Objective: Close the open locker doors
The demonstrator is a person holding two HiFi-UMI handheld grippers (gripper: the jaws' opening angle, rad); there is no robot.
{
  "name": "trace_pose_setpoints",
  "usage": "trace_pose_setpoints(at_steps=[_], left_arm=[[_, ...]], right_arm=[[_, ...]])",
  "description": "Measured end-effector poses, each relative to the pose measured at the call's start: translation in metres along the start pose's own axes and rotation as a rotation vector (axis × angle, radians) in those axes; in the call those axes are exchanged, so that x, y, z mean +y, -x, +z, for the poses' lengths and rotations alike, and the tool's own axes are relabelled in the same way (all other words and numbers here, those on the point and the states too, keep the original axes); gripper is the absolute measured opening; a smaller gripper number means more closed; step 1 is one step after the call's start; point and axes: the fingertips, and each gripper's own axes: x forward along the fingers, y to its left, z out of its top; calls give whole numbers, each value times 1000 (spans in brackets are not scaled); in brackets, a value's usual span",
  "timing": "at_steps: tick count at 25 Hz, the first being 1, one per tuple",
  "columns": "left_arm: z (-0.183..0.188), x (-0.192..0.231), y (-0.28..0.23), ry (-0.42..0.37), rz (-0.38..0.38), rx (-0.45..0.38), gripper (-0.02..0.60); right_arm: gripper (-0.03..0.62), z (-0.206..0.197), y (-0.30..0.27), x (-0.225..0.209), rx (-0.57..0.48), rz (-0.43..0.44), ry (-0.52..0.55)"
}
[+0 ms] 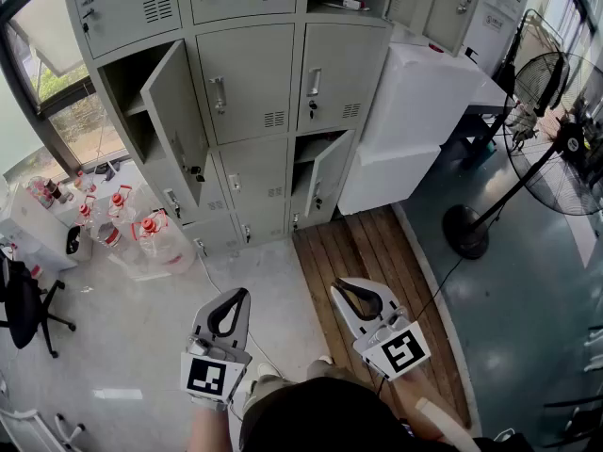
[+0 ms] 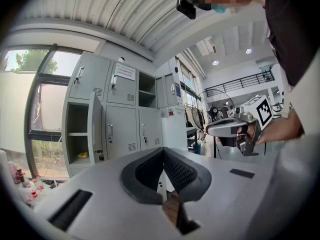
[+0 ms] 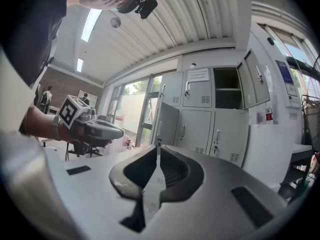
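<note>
**Two locker doors open, both grippers shut and empty**

The grey metal locker bank (image 1: 247,92) stands ahead of the person. Its left-column door (image 1: 177,121) swings wide open, and a lower door (image 1: 330,172) in its right column stands ajar. Well short of the lockers, the left gripper (image 1: 241,294) and right gripper (image 1: 339,288) point at them, jaws closed together, holding nothing.

Red-capped water jugs (image 1: 151,238) left; pedestal fan (image 1: 568,142) right; black chair (image 1: 21,304) far left.
</note>
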Motion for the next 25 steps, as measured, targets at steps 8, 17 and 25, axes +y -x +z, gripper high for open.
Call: trace_pose_setpoints(at_steps=[8, 17, 25], left_arm=[[-9, 46, 13, 7, -4, 7, 8], [-27, 85, 15, 25, -65, 10, 8], [-30, 96, -18, 31, -85, 17, 8]], right_arm=[[20, 2, -39, 18, -2, -20, -30], [21, 1, -68, 28, -7, -105, -91], [21, -11, -86, -1, 3, -127, -131]])
